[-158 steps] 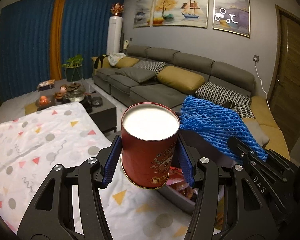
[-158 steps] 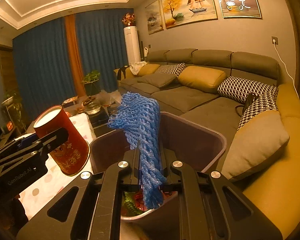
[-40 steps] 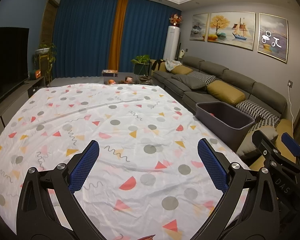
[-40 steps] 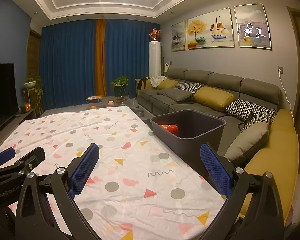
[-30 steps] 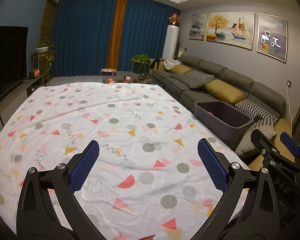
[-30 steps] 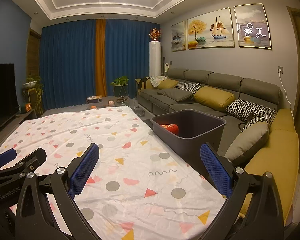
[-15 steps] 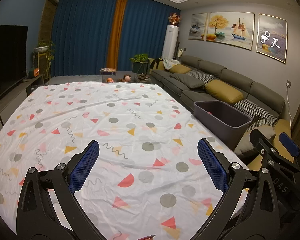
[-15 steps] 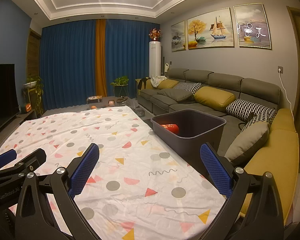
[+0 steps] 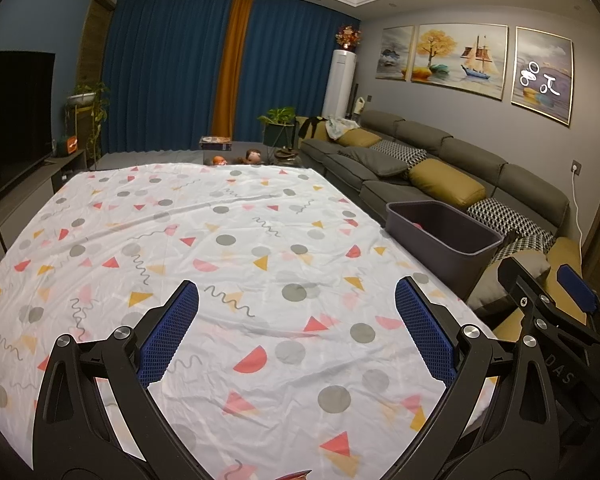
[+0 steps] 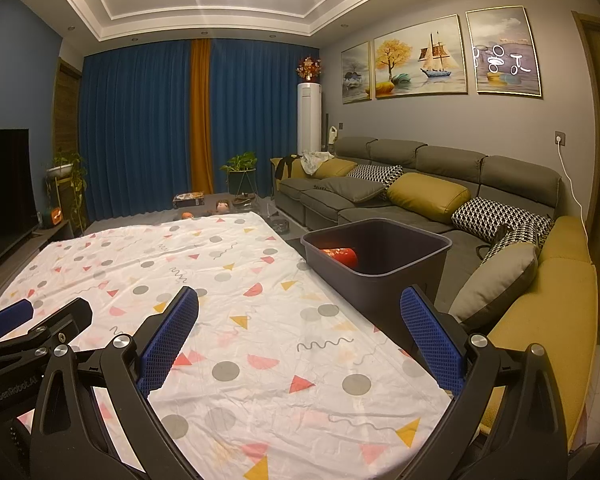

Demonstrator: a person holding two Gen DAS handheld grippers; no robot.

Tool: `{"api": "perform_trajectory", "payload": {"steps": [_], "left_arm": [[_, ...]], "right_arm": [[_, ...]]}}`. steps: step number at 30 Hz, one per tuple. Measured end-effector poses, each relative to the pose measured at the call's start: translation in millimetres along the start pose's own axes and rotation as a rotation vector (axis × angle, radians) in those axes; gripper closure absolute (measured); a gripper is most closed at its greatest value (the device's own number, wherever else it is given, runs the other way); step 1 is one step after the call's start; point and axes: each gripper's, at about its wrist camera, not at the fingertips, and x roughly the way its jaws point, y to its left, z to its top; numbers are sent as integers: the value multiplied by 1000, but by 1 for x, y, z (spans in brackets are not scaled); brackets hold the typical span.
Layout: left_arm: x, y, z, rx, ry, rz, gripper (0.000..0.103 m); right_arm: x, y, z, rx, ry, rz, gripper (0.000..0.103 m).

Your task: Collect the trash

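Note:
A dark grey bin (image 10: 400,272) stands off the right edge of the table, between it and the sofa; a red can (image 10: 340,255) lies inside it. From the left wrist view the bin (image 9: 440,236) shows only a bit of red inside. My left gripper (image 9: 298,322) hangs open over the near part of the patterned tablecloth (image 9: 228,248), nothing between its blue pads. My right gripper (image 10: 300,334) is open too, empty, over the cloth's near right corner, well short of the bin. The right gripper's side (image 9: 572,320) shows at the left view's right edge.
A grey sofa (image 10: 420,200) with yellow and patterned cushions runs along the right wall. A television (image 9: 12,112) stands at the left. A low table with small items (image 9: 240,156) sits beyond the far cloth edge, before blue curtains.
Five seconds ago the left gripper held the red can and the right a blue foam net above the bin. Now both are open and pulled back; the last second shows barely any drift.

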Motion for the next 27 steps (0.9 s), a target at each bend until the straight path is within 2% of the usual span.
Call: {"api": "perform_trajectory", "payload": {"steps": [27], "left_arm": [[-3,-4,0,4,3,-7,6]], "right_arm": [[-2,3,-1,7,-1,-2,6]]}}
